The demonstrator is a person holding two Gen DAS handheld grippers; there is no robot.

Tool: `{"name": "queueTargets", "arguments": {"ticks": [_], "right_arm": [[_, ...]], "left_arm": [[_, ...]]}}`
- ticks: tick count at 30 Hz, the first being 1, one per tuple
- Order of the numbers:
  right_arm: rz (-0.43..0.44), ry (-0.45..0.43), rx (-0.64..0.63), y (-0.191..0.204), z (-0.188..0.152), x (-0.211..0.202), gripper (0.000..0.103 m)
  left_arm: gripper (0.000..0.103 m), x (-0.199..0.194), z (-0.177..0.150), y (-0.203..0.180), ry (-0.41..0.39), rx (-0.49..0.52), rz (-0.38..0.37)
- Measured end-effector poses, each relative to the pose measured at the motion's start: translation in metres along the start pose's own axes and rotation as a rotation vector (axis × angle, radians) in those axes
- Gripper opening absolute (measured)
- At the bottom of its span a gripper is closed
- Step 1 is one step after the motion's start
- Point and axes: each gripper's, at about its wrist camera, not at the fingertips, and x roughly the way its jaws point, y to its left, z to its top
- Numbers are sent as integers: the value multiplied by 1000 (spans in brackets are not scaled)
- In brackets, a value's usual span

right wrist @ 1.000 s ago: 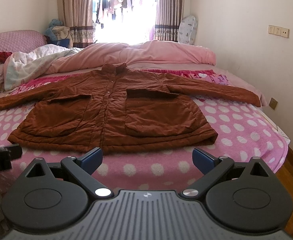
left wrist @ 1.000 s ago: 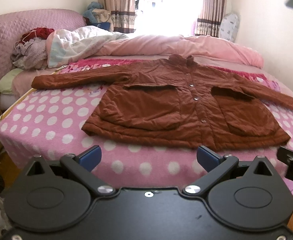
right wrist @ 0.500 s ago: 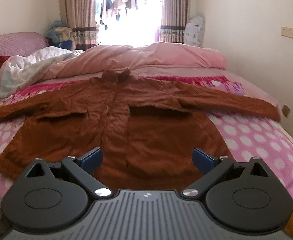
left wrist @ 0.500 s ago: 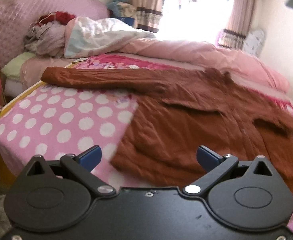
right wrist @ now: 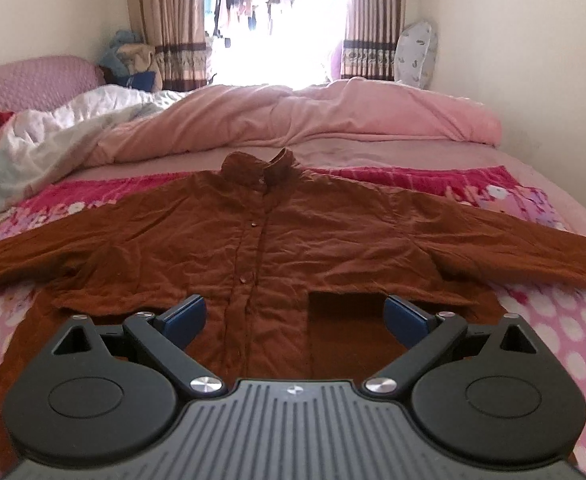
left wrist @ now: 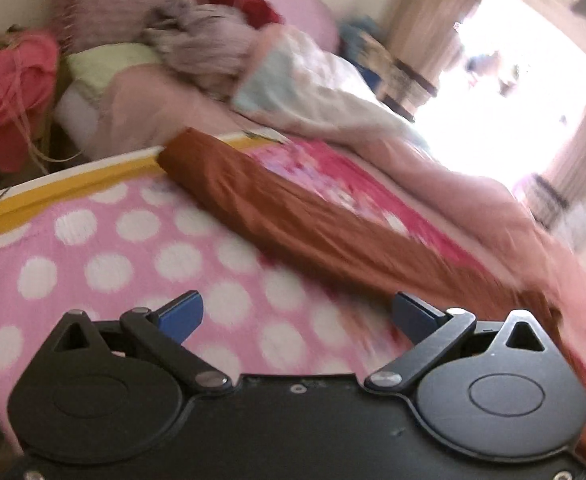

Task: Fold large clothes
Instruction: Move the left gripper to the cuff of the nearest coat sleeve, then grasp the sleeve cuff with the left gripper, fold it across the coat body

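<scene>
1. Bedroom with a bed [right wrist: 573,360] under a pink polka-dot blanket; a bright window [right wrist: 273,20] with curtains sits at the far end, and a pink duvet [right wrist: 333,116] is bunched along the back.
2. Brown jacket [right wrist: 253,240] lies flat on the blanket, buttoned, collar pointing at the window, both sleeves spread out sideways.
3. Right gripper [right wrist: 295,314] is over the jacket's lower front, fingers spread wide, nothing between them. Only this view gets the whole jacket, with the button strip running between the fingers.
4. Left gripper [left wrist: 297,312] is also wide apart and holding nothing. Its view is tilted and blurry and shows mostly the left sleeve [left wrist: 293,216], which runs diagonally to a cuff right at the yellow bed edge [left wrist: 73,184].
5. Only the left view shows the clutter past that edge: a red cloth heap [left wrist: 9,92], a green pillow [left wrist: 105,64].
6. Plenty of bare dotted blanket in front of the sleeve; the right sleeve ends near the bed's right side.
</scene>
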Motion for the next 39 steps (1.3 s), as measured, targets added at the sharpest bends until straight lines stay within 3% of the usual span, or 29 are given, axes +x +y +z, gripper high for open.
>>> {"name": "queueTargets", "arguments": {"ticks": [7, 13, 17, 19, 21, 22, 25, 27, 31, 35, 39], "right_arm": [[4, 55, -1, 17, 16, 63, 103], [-7, 89, -1, 29, 24, 103, 103], [13, 121, -9, 36, 23, 123, 103], [24, 134, -29, 42, 22, 131, 103], [24, 143, -45, 46, 21, 136, 103], [22, 147, -48, 47, 20, 138, 103], [24, 161, -38, 47, 17, 141, 103], [25, 168, -30, 44, 17, 142, 103], [18, 167, -18, 36, 18, 138, 103], [13, 151, 6, 26, 18, 130, 103], [18, 148, 37, 14, 17, 120, 103]], "left_arm": [[100, 79, 56, 53, -50, -161, 62], [99, 128, 76, 88, -67, -363, 61], [98, 141, 84, 88, -111, -370, 47], [90, 144, 86, 85, -121, -367, 45], [46, 152, 90, 85, -105, -375, 50], [42, 157, 92, 87, -87, -391, 55], [41, 163, 94, 95, -91, -425, 40], [28, 162, 96, 94, -94, -412, 51], [15, 153, 102, 84, -114, -384, 29], [13, 133, 110, 53, -146, -325, -25], [13, 110, 114, -4, -160, -248, -150]]}}
